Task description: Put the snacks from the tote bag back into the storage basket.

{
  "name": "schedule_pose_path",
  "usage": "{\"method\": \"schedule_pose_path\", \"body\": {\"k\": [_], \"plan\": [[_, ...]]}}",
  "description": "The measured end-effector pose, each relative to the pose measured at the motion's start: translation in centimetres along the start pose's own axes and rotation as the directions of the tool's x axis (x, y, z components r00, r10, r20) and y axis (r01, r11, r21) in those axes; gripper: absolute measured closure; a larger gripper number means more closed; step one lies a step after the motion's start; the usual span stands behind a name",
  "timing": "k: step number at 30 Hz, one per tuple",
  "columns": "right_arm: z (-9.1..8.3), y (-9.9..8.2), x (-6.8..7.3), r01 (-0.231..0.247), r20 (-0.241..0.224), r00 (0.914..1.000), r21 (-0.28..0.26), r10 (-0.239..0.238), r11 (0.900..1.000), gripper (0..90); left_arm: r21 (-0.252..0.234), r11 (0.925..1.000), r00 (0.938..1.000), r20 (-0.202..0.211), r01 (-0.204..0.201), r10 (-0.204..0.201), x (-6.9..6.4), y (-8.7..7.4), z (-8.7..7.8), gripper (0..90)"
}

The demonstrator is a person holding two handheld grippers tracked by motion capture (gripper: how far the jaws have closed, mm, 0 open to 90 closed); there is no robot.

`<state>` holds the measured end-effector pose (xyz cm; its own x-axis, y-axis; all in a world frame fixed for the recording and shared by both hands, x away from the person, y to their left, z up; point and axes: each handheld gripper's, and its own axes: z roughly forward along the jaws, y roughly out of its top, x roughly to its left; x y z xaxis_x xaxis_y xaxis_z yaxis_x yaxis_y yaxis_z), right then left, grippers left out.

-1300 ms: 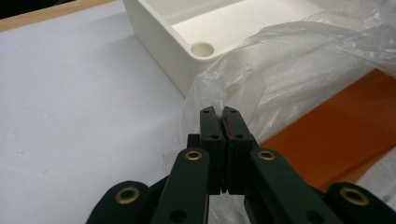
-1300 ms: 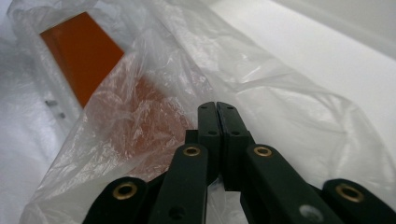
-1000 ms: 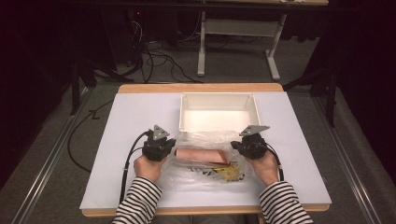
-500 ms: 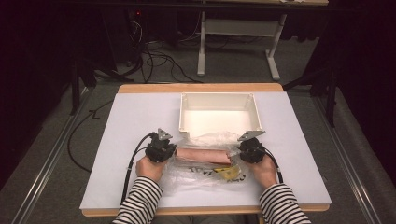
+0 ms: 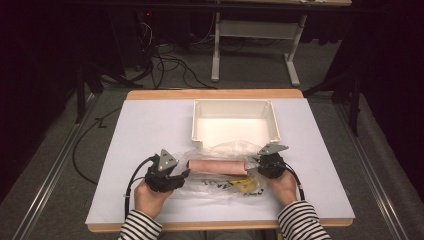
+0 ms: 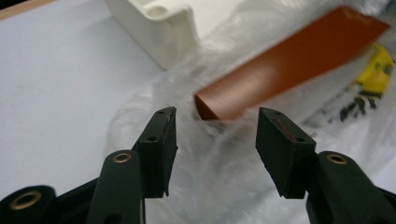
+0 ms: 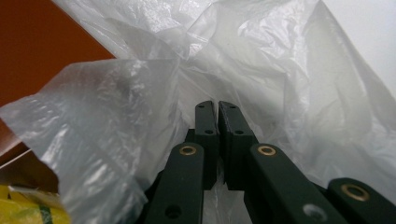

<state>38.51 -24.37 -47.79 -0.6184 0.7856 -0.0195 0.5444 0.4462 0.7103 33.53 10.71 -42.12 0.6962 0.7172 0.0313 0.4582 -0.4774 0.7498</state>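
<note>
A clear plastic bag [image 5: 220, 186] lies on the white table top with a long reddish-brown box [image 5: 217, 167] and a yellow packet [image 5: 246, 186] inside. My left gripper [image 5: 183, 176] is at the bag's left end. Its jaws have just been opening and now stand open [image 6: 217, 126], pads off the film, the box's end [image 6: 289, 60] just beyond them. My right gripper [image 5: 259, 165] is at the bag's right end, its jaws [image 7: 217, 109] shut on a fold of the bag's film [image 7: 261, 60], with the box [image 7: 32, 42] showing at the left.
A white rectangular bin [image 5: 274, 122] stands just behind the bag, its corner [image 6: 159, 32] close to my left gripper. The table's wooden front edge [image 5: 220, 227] runs near the person's striped sleeves. Bare table top lies to the left and right.
The left gripper's jaws have opened and let go of the bag's left end, and that hand has drawn back toward the front edge. The right gripper stays shut on the film.
</note>
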Motion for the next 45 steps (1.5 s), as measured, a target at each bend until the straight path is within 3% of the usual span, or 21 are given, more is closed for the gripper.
{"method": "schedule_pose_path", "body": {"k": [4, 7, 12, 17, 19, 21, 23, 25, 29, 38, 45], "plan": [[0.0, 0.0, 0.0, 0.000, -0.003, 1.0000, -0.002, 0.000, 1.0000, 87.7, 0.045, 0.9990, 1.0000, 0.007, 0.002, -0.002, -0.1, -0.8, 1.3, 54.3], [0.0, -0.1, 0.0, 0.001, 0.001, 1.0000, -0.006, -0.001, 1.0000, 87.7, 0.068, 0.9977, 0.9994, 0.035, 0.006, -0.008, 0.1, -1.3, 2.0, 67.9], [0.0, -0.2, 0.0, 0.001, 0.000, 1.0000, -0.011, -0.001, 0.9999, 87.7, 0.114, 0.9934, 0.9990, 0.045, -0.013, 0.008, 0.0, -1.9, 2.2, 87.2], [-0.1, -0.2, -0.1, 0.002, -0.007, 1.0000, -0.001, -0.002, 1.0000, 87.7, 0.173, 0.9841, 0.9986, 0.038, -0.043, 0.037, -0.2, -3.3, 2.6, 90.0], [-0.1, -0.2, -0.2, -0.002, -0.009, 1.0000, -0.007, 0.002, 1.0000, 87.7, 0.155, 0.9872, 0.9988, 0.038, -0.037, 0.031, -0.3, -4.0, 2.5, 90.0], [-0.1, -0.2, -0.2, -0.002, -0.009, 1.0000, -0.006, 0.002, 1.0000, 87.7, 0.152, 0.9879, 0.9990, 0.039, -0.028, 0.023, -0.4, -4.1, 2.3, 89.4], [-0.1, -0.2, -0.3, -0.010, -0.015, 0.9998, -0.005, 0.010, 0.9999, 87.6, 0.136, 0.9904, 0.9990, 0.038, -0.027, 0.022, -0.6, -4.0, 2.1, 82.9], [-0.1, 0.0, -0.3, -0.022, -0.018, 0.9996, 0.003, 0.022, 0.9998, 85.5, 0.107, 0.9940, 0.9982, 0.057, -0.024, 0.018, -0.7, -3.8, 1.6, 74.7], [-0.3, 0.2, 0.2, -0.007, -0.003, 1.0000, 0.007, 0.007, 1.0000, 76.9, 0.030, 0.9995, 0.9964, 0.084, -0.004, 0.002, -0.7, -2.8, 0.1, 69.4], [-1.9, 1.0, 0.2, -0.019, 0.009, 0.9998, -0.028, 0.019, 0.9994, 65.5, -0.081, 0.9966, 0.9999, 0.007, 0.016, -0.015, -0.2, -1.2, -2.6, 50.1], [-4.7, 1.9, 0.0, -0.031, 0.003, 0.9995, -0.093, 0.031, 0.9952, 62.1, -0.059, 0.9979, 0.9990, -0.033, 0.028, -0.030, 0.8, -0.8, -2.0, 46.0]]}}
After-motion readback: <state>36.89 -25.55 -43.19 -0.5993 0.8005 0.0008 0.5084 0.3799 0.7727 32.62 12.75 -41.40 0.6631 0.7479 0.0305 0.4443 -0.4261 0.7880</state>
